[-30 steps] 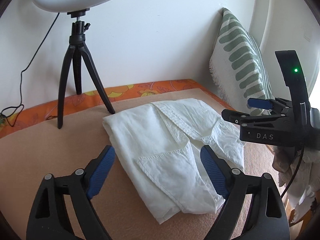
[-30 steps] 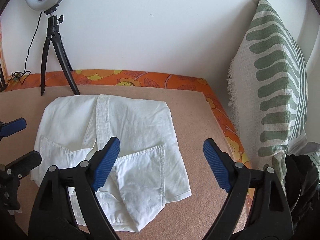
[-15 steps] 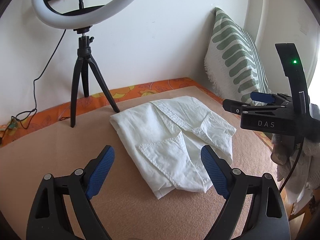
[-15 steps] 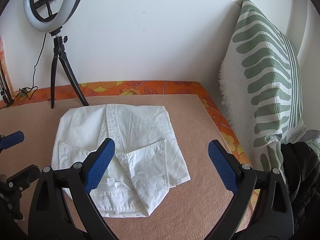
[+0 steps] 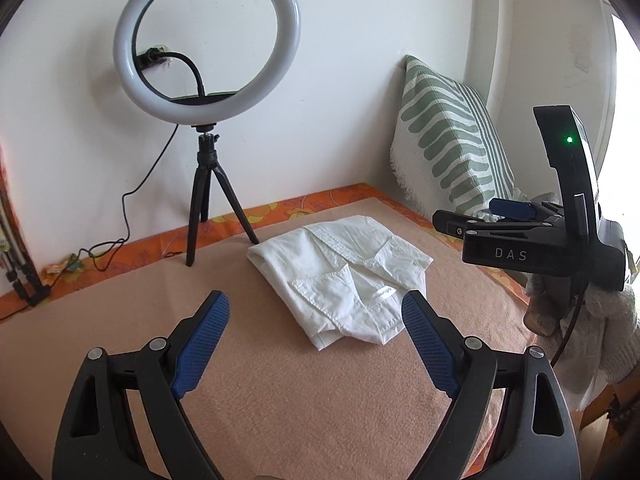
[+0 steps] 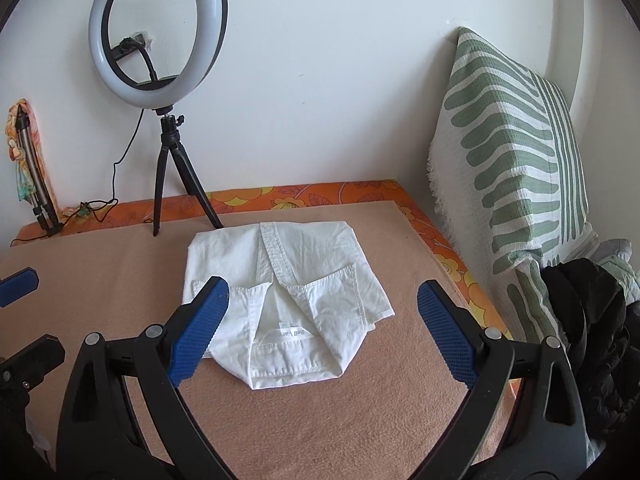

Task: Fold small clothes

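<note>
Both the left gripper [image 5: 314, 344] and the right gripper [image 6: 322, 328] had their fingers spread and held nothing. The white shirt [image 6: 286, 300] lay folded ahead of them, untouched, toward the far edge of the bed [image 6: 320, 420]. The fold looked complete; next probably came setting it aside.
</note>
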Demonstrator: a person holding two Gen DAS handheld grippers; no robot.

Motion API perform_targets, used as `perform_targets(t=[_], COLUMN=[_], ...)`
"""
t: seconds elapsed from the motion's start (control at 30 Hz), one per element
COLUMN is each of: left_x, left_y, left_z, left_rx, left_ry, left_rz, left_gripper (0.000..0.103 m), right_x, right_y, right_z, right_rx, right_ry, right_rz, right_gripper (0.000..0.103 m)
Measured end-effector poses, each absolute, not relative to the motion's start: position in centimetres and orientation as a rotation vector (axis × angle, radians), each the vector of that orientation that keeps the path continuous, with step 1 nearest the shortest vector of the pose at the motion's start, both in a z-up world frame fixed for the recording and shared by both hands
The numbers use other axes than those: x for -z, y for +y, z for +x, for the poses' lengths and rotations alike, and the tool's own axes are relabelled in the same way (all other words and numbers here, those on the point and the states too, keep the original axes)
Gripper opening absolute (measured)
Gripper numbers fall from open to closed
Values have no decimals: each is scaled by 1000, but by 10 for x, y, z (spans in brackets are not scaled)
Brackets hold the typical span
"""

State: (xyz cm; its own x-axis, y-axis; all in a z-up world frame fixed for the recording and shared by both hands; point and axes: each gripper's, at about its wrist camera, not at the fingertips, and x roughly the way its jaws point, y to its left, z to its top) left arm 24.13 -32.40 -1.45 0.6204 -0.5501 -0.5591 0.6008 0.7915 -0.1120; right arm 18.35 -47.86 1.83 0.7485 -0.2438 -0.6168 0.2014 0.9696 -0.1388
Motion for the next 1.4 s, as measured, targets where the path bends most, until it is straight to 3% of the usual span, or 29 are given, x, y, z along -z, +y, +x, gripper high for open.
perform_targets(t=[0.63, 0.73, 1.4], left_x=[-1, 6, 26], left_y=[-204, -191, -165], left_z=[133, 125, 106], left_rx=[634, 595, 516], left_ry=[529, 544, 539], left_rz=[118, 127, 157], left_gripper=[90, 103, 103], right_x=[-16, -8, 15], right_y=[-370, -361, -343], right_z=[68, 57, 36], right_rx=[267, 276, 297], right_ry=[604, 601, 555], right_rz=[20, 38, 43], right_gripper=[103, 103, 103])
